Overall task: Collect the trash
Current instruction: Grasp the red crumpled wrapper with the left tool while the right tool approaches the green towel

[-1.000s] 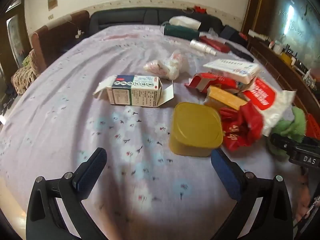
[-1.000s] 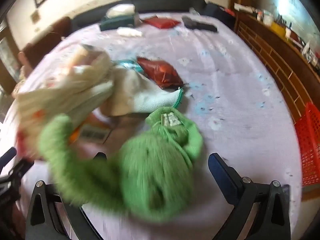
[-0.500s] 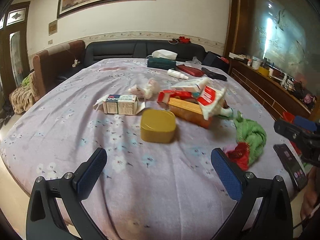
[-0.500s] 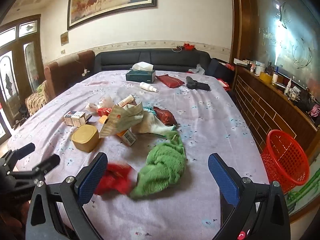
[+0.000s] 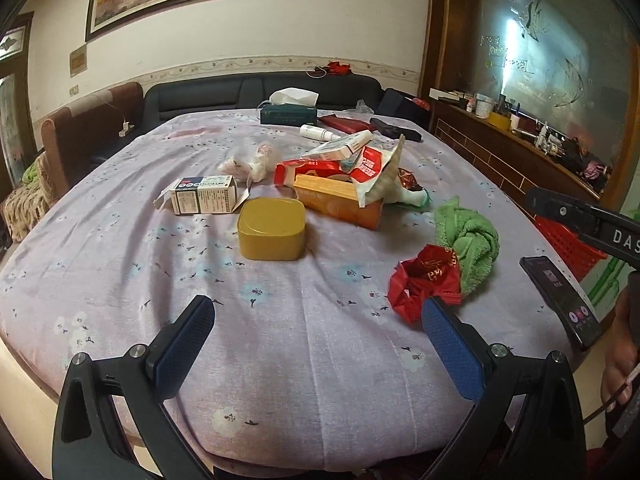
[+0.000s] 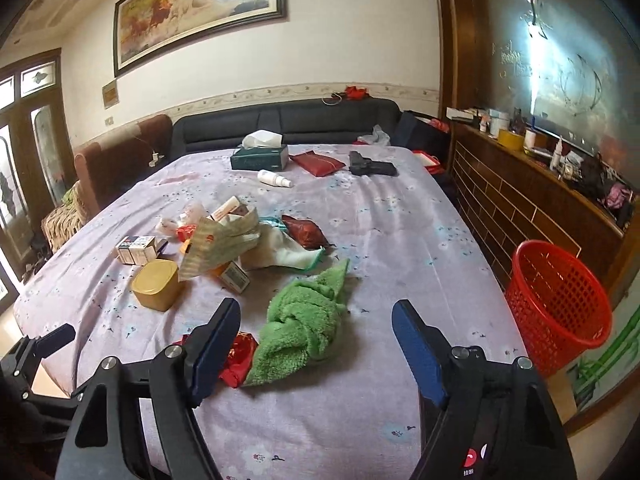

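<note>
- The left gripper (image 5: 316, 330) hangs over the near edge of the round table under a lilac flower-print cloth (image 5: 280, 360), its two blue-padded fingers (image 5: 186, 338) spread wide with nothing between them.
- The right gripper (image 6: 316, 338) is likewise wide apart and empty, and one crumpled green terry towel (image 6: 308, 328) lies on the cloth just ahead of its gap.
- One crumpled red foil wrapper (image 5: 426, 280) touches the towel's near-left end; in the right wrist view it (image 6: 240, 354) sits half hidden behind the left finger pad.
- One squat yellow tin with rounded corners (image 5: 272, 234) stands alone, near the middle of the table.
- Just behind it lies one white printed carton with an open flap (image 5: 202, 200) on its side.
- To the right, a heap: one orange cardboard box (image 5: 340, 200), one red-and-white plastic pouch (image 5: 372, 168) draped over it, one flat white carton (image 5: 340, 146) on top, and one red packet (image 5: 308, 170) behind.
- One clear bag of white and pink bits (image 5: 250, 162) sits behind the carton.
- One dark red foil pouch (image 6: 306, 232) lies beyond the towel, beside a white cloth (image 6: 288, 254).
- At the far side: one green tissue box (image 6: 260, 158), one white bottle (image 6: 274, 179) on its side, one flat red pouch (image 6: 316, 162), one black object (image 6: 372, 168).
- One red mesh plastic basket (image 6: 558, 304) stands on the floor to the right of the table.
</note>
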Available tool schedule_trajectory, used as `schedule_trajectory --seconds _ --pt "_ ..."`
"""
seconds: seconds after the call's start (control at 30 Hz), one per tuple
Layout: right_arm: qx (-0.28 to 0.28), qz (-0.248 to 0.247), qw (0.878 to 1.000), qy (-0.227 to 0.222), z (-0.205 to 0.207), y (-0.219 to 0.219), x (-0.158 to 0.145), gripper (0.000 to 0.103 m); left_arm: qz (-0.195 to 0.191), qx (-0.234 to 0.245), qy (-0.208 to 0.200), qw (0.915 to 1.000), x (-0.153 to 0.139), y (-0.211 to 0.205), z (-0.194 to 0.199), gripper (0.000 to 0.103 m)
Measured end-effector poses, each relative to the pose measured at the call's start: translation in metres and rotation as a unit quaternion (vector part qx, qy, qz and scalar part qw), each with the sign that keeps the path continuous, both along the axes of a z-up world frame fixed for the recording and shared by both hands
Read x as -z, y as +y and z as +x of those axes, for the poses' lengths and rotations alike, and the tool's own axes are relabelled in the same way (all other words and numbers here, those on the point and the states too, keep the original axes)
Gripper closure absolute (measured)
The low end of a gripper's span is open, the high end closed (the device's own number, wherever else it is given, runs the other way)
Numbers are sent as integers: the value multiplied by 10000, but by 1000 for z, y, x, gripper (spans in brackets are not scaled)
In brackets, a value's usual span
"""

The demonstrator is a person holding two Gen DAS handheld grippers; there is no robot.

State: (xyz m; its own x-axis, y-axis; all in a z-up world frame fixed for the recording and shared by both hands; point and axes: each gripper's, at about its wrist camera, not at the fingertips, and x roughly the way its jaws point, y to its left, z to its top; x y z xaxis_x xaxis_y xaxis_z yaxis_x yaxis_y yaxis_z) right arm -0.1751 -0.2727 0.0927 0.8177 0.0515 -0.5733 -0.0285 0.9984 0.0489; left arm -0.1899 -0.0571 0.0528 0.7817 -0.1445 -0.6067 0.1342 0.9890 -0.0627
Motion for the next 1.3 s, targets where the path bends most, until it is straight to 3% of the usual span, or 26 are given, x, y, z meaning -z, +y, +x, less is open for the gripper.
schedule_trajectory --seconds 0.2,0.8,1.07,1.3 --pt "109 -140 9998 -38 -2 -1 -1 21 192 105 -164 9996 -6 -8 -4 0" --pt "209 -206 9996 35 -3 -6 1 21 179 450 -467 9977 -19 -3 2 7" --pt "227 11 9997 62 -5 -17 1 28 182 870 -400 9952 -22 -8 9 7" --pt "227 13 9997 66 -6 -17 1 29 265 1042 -386 9935 -20 -14 11 7"
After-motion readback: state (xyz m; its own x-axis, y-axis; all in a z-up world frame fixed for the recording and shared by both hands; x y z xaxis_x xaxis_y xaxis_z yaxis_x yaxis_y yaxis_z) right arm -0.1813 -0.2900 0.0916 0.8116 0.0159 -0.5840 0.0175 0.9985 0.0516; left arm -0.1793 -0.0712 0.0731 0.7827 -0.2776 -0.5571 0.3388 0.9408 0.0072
